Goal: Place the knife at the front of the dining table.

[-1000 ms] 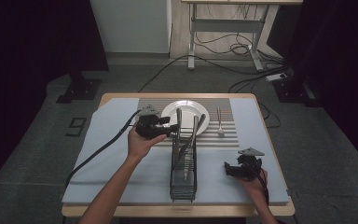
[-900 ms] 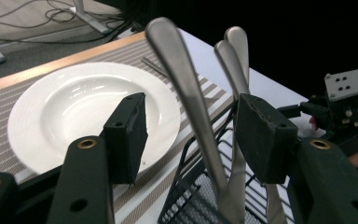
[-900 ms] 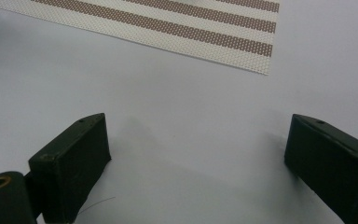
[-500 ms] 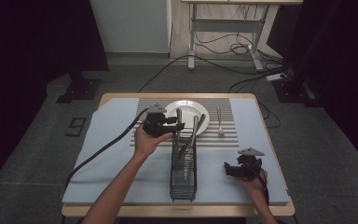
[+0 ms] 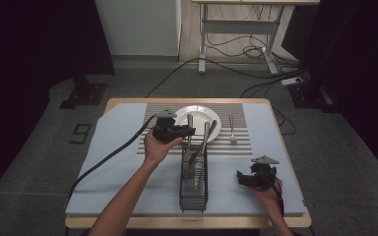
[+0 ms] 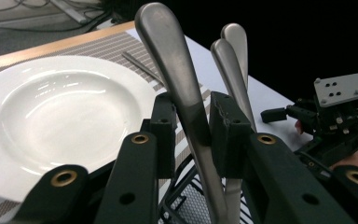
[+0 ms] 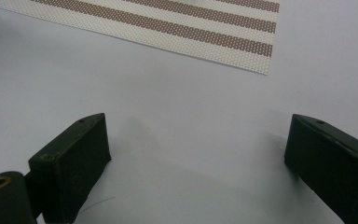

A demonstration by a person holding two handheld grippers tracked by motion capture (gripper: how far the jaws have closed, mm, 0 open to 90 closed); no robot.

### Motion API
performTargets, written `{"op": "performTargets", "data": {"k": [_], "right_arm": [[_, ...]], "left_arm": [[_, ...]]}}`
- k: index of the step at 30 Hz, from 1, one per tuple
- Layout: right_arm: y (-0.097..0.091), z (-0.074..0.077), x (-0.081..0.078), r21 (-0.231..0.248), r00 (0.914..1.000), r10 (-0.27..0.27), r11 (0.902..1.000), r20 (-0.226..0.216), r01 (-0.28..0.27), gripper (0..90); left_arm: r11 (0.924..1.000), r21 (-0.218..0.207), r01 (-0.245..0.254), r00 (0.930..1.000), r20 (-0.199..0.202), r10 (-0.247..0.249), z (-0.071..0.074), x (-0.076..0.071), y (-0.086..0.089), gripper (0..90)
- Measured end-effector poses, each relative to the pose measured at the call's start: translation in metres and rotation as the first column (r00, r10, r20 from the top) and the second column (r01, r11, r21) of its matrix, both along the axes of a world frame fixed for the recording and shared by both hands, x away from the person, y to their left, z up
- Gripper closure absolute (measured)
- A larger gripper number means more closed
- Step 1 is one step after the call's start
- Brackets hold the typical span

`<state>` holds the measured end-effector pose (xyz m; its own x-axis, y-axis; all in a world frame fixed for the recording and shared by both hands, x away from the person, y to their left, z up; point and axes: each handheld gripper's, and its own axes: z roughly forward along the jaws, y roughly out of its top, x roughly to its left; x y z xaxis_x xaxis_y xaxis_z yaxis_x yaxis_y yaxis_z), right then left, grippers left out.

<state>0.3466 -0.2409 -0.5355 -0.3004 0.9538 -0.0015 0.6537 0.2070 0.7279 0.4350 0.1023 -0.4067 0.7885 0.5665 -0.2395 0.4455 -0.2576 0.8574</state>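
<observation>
My left gripper (image 6: 192, 135) has just been closing, its jaws now clamping a grey metal utensil handle (image 6: 175, 70) standing in the black wire rack (image 5: 194, 182). It is not lifted out yet, and two more handles (image 6: 233, 56) wait. My right gripper (image 7: 196, 154) rests wide open, holding nothing.

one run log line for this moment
left hand-held gripper: jaws just closing, clamped on utensil handle in rack | right hand-held gripper: open, over cloth

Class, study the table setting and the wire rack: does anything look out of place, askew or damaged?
Nothing looks damaged or spilled. The plate sits squarely on the striped placemat with a fork beside it. The utensil handles lean at different angles in the wire rack; the left tongs, just closing, clasp one handle.
</observation>
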Motion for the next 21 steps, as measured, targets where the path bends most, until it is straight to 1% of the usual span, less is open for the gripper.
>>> {"op": "performTargets", "data": {"k": [1, 2, 4, 6, 8, 10, 13, 17, 21], "right_arm": [[0.000, 0.000, 0.000, 0.000, 1.0000, 0.000, 1.0000, 0.000, 0.000, 6.5], [0.000, 0.000, 0.000, 0.000, 1.0000, 0.000, 1.0000, 0.000, 0.000, 6.5], [0.000, 0.000, 0.000, 0.000, 1.0000, 0.000, 1.0000, 0.000, 0.000, 6.5], [0.000, 0.000, 0.000, 0.000, 1.0000, 0.000, 1.0000, 0.000, 0.000, 6.5], [0.000, 0.000, 0.000, 0.000, 1.0000, 0.000, 1.0000, 0.000, 0.000, 6.5], [0.000, 0.000, 0.000, 0.000, 1.0000, 0.001, 1.0000, 0.000, -0.001, 6.5], [0.000, 0.000, 0.000, 0.000, 1.0000, 0.000, 1.0000, 0.001, 0.000, 6.5], [0.000, 0.000, 0.000, 0.000, 1.0000, 0.001, 1.0000, 0.001, -0.001, 6.5], [0.000, 0.000, 0.000, 0.001, 1.0000, 0.000, 1.0000, 0.002, 0.000, 6.5]], "left_arm": [[0.9999, -0.012, 0.001, 1.0000, 0.010, -0.001, 0.001, 0.000, 0.000, 73.9], [0.9995, -0.030, 0.003, 0.9999, 0.013, -0.002, 0.001, 0.000, 0.001, 74.7], [0.9987, -0.050, 0.013, 0.9998, 0.015, -0.012, 0.003, 0.001, 0.001, 75.8], [0.9981, -0.059, 0.016, 0.9998, 0.015, -0.015, 0.003, 0.002, 0.002, 76.7], [0.9976, -0.068, 0.015, 0.9997, 0.022, -0.014, 0.004, 0.001, 0.002, 77.2], [0.9961, -0.087, 0.015, 0.9994, 0.034, -0.012, 0.006, 0.000, 0.003, 77.9], [0.9916, -0.128, 0.020, 0.9990, 0.043, -0.015, 0.012, -0.001, 0.006, 79.2], [0.9871, -0.159, 0.021, 0.9982, 0.059, -0.012, 0.024, 0.000, 0.014, 79.5], [0.9776, -0.208, 0.031, 0.9975, 0.069, -0.017, 0.034, -0.002, 0.021, 81.3]]}}
